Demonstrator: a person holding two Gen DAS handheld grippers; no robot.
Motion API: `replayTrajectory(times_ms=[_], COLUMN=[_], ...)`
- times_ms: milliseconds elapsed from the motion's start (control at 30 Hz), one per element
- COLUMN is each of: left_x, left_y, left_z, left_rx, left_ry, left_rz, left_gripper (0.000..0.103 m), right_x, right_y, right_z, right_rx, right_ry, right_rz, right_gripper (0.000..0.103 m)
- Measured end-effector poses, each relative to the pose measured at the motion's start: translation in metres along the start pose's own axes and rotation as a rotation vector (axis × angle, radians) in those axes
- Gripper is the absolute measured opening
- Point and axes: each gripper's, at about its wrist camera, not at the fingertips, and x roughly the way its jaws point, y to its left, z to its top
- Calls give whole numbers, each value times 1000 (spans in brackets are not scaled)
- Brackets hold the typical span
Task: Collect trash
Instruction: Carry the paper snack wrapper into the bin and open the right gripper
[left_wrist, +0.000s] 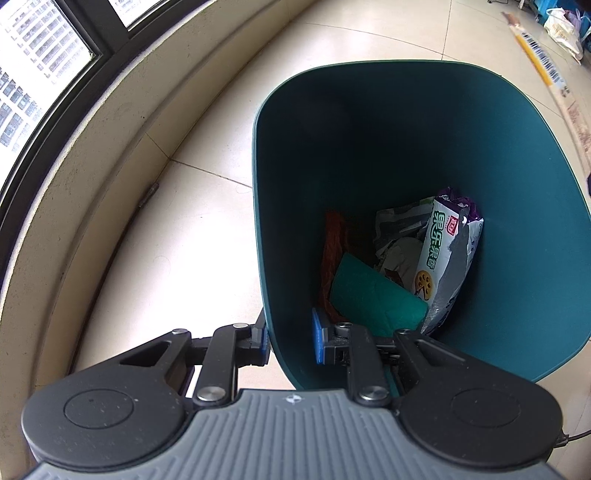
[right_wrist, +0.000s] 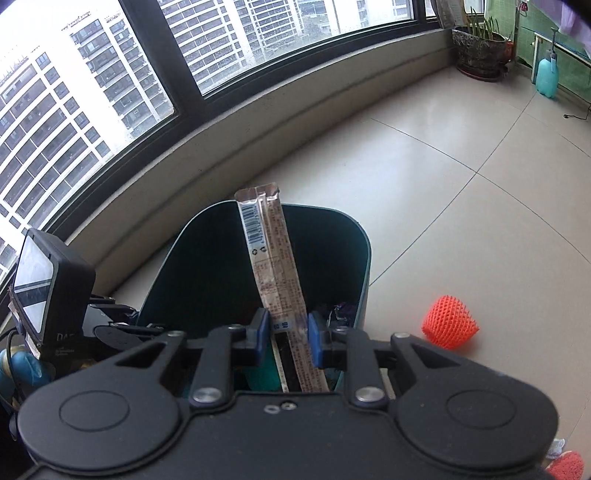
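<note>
Tiled floor (right_wrist: 461, 177) underfoot, curving along a low wall beneath a window (right_wrist: 110, 85) with tower blocks outside

Dark teal bin (left_wrist: 517, 206) on the floor near that wall, mouth open; inside at the bottom, a white snack bag with green lettering (left_wrist: 448, 254), a teal pouch (left_wrist: 376, 295), an orange wrapper (left_wrist: 332, 251) and crumpled pale packaging (left_wrist: 397, 240), all heaped against one another

Left gripper (left_wrist: 290, 339) astride the near rim of the bin, one blue pad outside the wall and the other inside; pads not quite against the wall, so cannot tell whether pinching or merely straddling

Right gripper (right_wrist: 286, 338) above the bin's near edge, blue pads set close either side of a long tan wrapper with a barcode (right_wrist: 271, 254); wrapper standing up between them, its top past the far rim; a sliver of gap on one side, so a firm pinch not certain

Orange foam net (right_wrist: 450, 321) on the floor beside the bin, to its right and apart from it

Planter (right_wrist: 478, 48) and pale blue spray bottle (right_wrist: 548, 75) far off in the corner
</note>
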Motion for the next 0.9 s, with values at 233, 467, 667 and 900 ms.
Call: replayTrajectory(times_ms=[233, 467, 667, 900], left_x=[1, 0, 1, 0], left_y=[1, 5, 9, 8], left_z=[-1, -1, 1, 0], left_rx=[2, -2, -6, -4], left_ry=[-3, -2, 0, -1], left_rz=[-5, -16, -23, -20], left_gripper=[20, 20, 20, 20], right_x=[68, 114, 129, 113], right_y=[21, 23, 26, 26], right_z=[-1, -11, -14, -10], right_rx=[-1, -21, -11, 4], right_ry=[116, 210, 238, 207], right_rz=[-47, -115, -144, -92], right_gripper=[21, 21, 22, 30])
